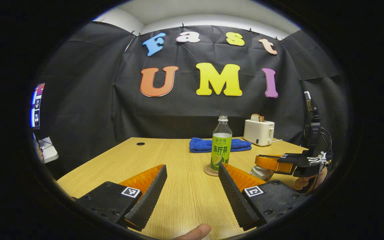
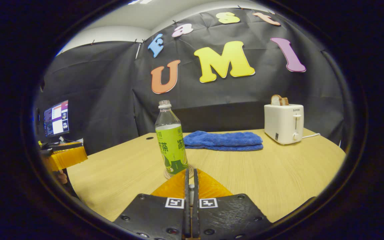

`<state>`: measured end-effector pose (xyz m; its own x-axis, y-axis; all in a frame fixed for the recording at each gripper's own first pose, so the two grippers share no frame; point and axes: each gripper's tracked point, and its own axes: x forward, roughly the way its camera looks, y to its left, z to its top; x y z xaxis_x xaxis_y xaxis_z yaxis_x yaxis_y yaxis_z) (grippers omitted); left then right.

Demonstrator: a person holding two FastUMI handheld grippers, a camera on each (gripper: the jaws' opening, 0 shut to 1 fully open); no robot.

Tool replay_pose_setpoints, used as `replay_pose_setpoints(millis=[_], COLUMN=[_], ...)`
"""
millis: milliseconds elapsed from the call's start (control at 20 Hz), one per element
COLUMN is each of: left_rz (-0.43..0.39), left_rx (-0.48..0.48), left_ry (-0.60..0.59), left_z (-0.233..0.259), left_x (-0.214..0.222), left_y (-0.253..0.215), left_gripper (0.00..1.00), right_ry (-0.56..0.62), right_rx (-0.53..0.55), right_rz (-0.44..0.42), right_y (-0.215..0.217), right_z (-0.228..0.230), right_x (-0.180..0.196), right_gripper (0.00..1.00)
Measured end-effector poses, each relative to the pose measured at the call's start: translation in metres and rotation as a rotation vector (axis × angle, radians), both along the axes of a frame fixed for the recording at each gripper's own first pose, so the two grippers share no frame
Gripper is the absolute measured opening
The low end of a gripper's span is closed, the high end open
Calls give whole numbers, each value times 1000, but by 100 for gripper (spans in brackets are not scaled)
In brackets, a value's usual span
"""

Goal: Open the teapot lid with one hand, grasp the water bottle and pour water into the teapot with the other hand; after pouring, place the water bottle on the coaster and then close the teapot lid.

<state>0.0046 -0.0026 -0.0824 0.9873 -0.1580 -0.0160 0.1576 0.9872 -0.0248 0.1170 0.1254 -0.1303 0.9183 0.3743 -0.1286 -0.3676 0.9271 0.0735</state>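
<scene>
Now my left claw (image 1: 192, 186) hangs spread, low centre of frame, the clear green-labelled water bottle (image 1: 221, 144) standing on its round cork coaster (image 1: 209, 171) just beyond. My right claw (image 2: 190, 181) is pressed together; whether it pinches the teapot lid, I cannot tell. A careless swing could topple the bottle.

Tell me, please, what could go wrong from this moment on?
1. The water bottle stands tall on a small coaster, just ahead of the open left gripper; an off-centre approach might knock it over.
2. The right gripper pinches what looks like the small lid knob, with the teapot mostly hidden under it; the lid could slip or tug the pot.
</scene>
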Motion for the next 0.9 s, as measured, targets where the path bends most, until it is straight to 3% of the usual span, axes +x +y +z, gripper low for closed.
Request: replay_pose_setpoints(millis=[150,400,600,750,900], left_rz=[-5,-7,23,42,66], left_rx=[7,9,50,31,31], left_ry=[11,27,-20,-29,-45], left_z=[0,7,30,45,62], left_x=[-2,-14,-26,-34,-43], left_y=[-4,-8,-4,-3,-1], left_gripper=[97,97,97,97,97], right_ry=[-38,-83,-143,-189,-217], right_rx=[8,17,27,21,6], right_rz=[-13,-49,-75,-96,-108], right_y=[-5,-22,-45,-64,-77], right_z=[11,38,77,103,121], right_x=[-8,-29,-62,-91,-114], right_gripper=[16,27,58,93,95])
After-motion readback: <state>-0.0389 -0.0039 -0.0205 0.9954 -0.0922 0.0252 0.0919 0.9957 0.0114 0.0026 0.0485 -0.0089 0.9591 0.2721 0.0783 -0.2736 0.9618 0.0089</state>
